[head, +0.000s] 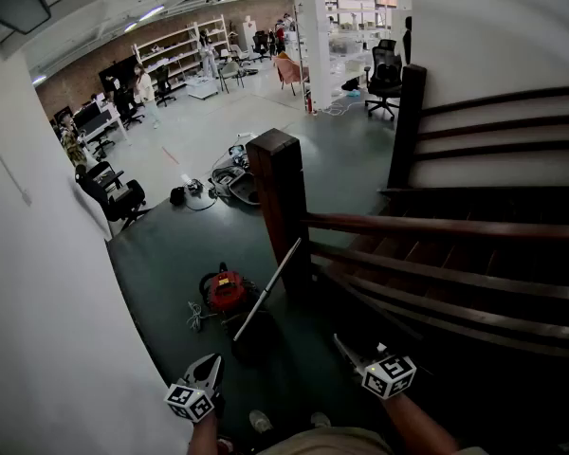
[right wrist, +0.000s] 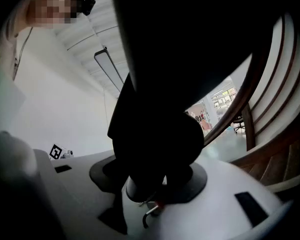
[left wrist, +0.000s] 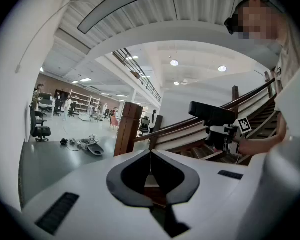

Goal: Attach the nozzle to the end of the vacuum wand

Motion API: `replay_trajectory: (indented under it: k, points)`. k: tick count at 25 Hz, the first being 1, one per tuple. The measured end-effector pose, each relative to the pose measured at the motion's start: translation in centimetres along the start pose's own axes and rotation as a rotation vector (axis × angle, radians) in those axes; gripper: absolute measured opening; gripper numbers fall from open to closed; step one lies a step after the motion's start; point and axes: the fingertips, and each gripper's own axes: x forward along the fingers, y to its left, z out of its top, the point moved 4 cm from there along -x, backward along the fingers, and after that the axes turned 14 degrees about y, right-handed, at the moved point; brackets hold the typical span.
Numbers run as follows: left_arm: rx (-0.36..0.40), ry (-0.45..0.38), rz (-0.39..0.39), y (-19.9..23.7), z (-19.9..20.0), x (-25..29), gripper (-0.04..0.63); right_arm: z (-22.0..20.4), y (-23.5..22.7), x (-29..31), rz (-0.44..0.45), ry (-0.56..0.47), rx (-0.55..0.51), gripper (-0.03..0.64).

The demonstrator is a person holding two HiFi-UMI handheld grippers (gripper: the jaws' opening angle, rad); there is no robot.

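A red canister vacuum [head: 225,290] sits on the dark floor below me. Its silver wand [head: 268,289] leans up against the wooden newel post [head: 277,197]. My right gripper [head: 346,349] is shut on a black nozzle [right wrist: 155,84], which fills most of the right gripper view and hides the jaw tips [right wrist: 155,184]. The left gripper view shows that nozzle [left wrist: 212,113] held above the right gripper [left wrist: 225,136], near the stair rail. My left gripper [head: 211,361] is low at the left, shut [left wrist: 150,156] with nothing in it. Both grippers are well short of the wand.
Wooden stair rails [head: 455,226] run off to the right of the post. A white wall [head: 47,330] closes the left side. Beyond the vacuum lie another floor-cleaner head and cables [head: 229,183], an office chair [head: 114,197], shelves and people far off.
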Motion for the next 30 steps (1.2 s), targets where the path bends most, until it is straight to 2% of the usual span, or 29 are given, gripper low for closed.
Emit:
replay_trajectory:
  k: [7,12,23,30]
  points:
    - [0.007,-0.001,0.003,-0.2,1.0,0.9,0.008,2.2,-0.1,-0.1,0.006,-0.024,0.002,0.187]
    - [0.015,0.004,-0.003,-0.4,1.7,1.5,0.008,2.1,-0.6,0.1,0.005,-0.009,-0.012,0.187]
    - [0.036,0.012,-0.026,-0.4,2.9,3.0,0.008,3.7,-0.9,-0.1,0.001,-0.060,-0.006,0.188]
    - [0.041,0.028,-0.069,4.3,2.4,5.9,0.008,3.1,-1.3,3.8,-0.039,-0.062,0.011,0.187]
